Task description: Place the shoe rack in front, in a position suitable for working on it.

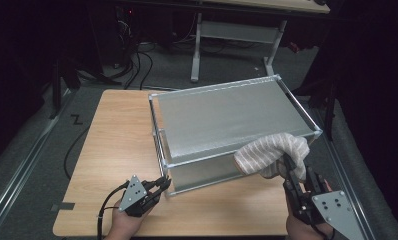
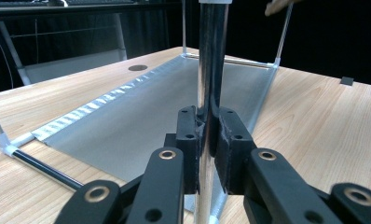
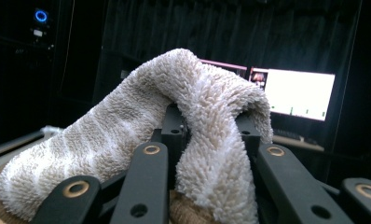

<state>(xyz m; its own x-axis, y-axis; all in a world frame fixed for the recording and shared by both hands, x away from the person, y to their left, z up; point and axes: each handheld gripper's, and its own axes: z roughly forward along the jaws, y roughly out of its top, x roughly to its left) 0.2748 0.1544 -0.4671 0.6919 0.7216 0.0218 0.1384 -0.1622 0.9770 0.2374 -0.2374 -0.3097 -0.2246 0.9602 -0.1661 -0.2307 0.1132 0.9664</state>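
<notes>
Left gripper (image 1: pixel 162 184) clamped on the near corner post (image 2: pixel 210 70) of the metal rack (image 1: pixel 227 120) on the table (image 1: pixel 117 145), right gripper (image 1: pixel 298 182) jaws pinching the striped towel (image 1: pixel 274 152) at the top's near right edge; wiping seemingly unfinished.

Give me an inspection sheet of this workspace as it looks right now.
Surface: wooden table, mostly bare.
Job's things: metal rack with grey shelves at the table's far right; striped towel draped over its near right corner.
Clutter: nothing seen.
Grippers: left gripper shut on the rack's near corner post; right gripper shut on the towel.
Cables: black cable trails from the left gripper; more lie on the floor behind.
Surroundings: dark room, another desk behind, lit monitor.
</notes>
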